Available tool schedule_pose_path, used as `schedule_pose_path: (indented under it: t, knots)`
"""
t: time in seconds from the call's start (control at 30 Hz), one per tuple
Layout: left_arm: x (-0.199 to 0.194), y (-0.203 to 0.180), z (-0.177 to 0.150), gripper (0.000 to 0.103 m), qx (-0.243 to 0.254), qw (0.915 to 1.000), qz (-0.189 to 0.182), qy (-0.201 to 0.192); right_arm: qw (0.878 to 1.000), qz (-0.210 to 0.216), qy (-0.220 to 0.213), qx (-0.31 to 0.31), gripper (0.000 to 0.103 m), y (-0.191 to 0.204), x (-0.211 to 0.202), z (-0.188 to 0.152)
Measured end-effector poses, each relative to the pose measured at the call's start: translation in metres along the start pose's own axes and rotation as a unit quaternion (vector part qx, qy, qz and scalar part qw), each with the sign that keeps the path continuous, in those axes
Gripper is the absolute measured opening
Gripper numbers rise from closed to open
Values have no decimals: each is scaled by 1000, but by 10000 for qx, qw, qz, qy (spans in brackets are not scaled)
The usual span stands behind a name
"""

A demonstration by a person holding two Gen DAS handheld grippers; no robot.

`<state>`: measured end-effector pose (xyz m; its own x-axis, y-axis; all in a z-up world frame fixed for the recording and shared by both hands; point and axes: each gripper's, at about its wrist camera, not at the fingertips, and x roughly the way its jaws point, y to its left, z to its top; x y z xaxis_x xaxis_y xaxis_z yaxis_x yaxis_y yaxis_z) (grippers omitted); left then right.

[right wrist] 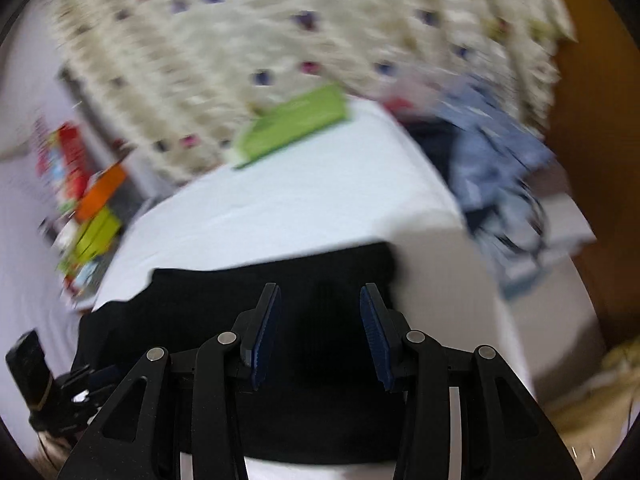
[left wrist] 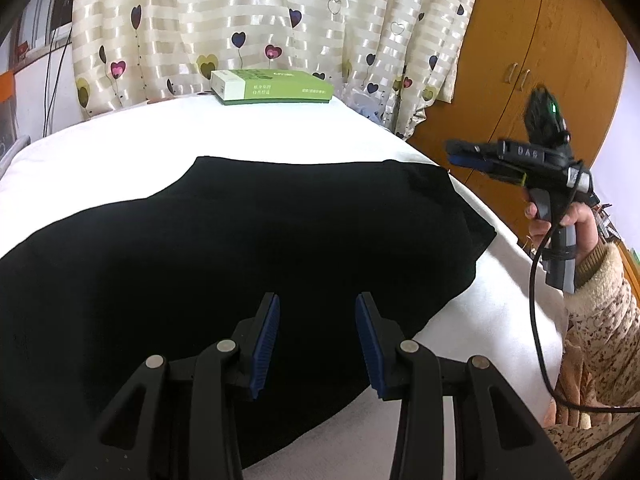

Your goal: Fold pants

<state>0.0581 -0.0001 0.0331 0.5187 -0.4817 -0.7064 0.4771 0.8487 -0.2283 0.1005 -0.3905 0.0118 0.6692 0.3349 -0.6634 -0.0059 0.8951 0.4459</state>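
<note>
Black pants lie flat in a folded slab on a surface covered in white cloth. My left gripper hovers over their near part, open, with nothing between its blue pads. To the right, beyond the pants' right edge, a hand in a fleecy sleeve holds my right gripper in the air. The right wrist view is blurred by motion. It shows the right gripper open and empty above the pants, near their far edge. The left gripper shows at the lower left of that view.
A green box lies at the far end of the white surface, in front of a heart-patterned curtain. A wooden cabinet stands to the right. Blue clothes are piled beyond the far right corner. Colourful boxes stand on the left.
</note>
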Motion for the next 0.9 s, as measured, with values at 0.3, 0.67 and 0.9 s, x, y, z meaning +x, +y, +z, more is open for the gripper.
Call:
schedule_pose_path:
  t: [0.3,0.67,0.9]
  knots:
    - [10,-16,7,42,229,9995,-214,30,9952,636,715,-206,43,14,28,-10]
    - [32,-31,20,42,295,9982,-502,123,9904,634,752,-974,10,60,54,11]
    - [32,-31,22,42,179,9987,-472,90,9787,1005,1102,-1410,18,98,82,13]
